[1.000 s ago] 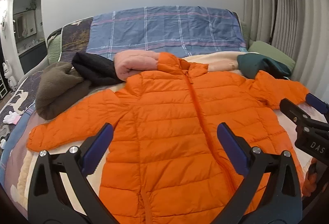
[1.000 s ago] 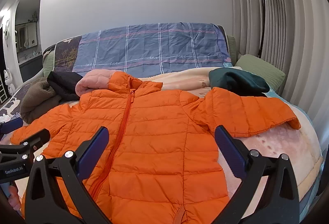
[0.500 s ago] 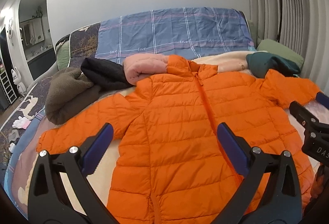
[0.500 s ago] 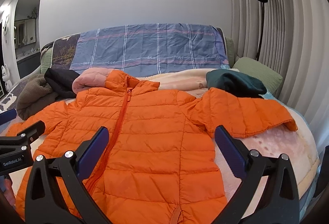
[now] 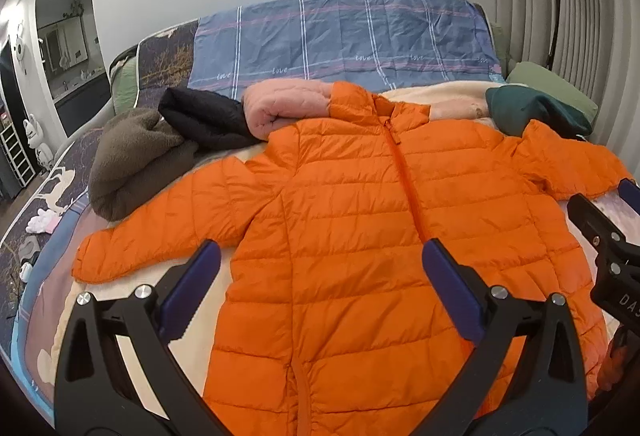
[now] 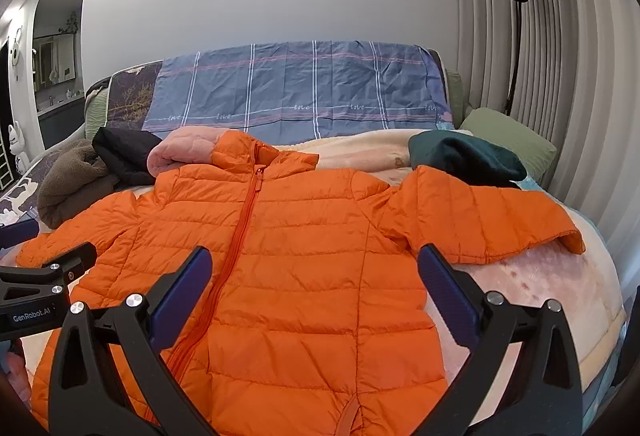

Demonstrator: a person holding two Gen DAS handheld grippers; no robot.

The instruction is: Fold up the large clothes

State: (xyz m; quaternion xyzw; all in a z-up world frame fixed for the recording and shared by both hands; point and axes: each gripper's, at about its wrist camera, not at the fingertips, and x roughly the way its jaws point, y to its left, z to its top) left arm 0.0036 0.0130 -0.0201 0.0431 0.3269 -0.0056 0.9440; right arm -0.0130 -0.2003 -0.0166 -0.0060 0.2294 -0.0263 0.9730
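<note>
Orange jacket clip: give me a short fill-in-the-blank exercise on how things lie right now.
1. The orange jacket lies spread on the bed with its zipper ____.
2. Both the left hand-held gripper and the right hand-held gripper have their jaws ____.
3. The garment touching the jacket's collar is ____ in colour.
4. The dark green garment lies beside the jacket's ____.

Missing words: closed; open; pink; sleeve

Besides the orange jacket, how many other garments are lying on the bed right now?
4: a brown fleece far left, a black one beside it, a pink one under the jacket's collar, a dark green one far right. More may be hidden underneath.
</note>
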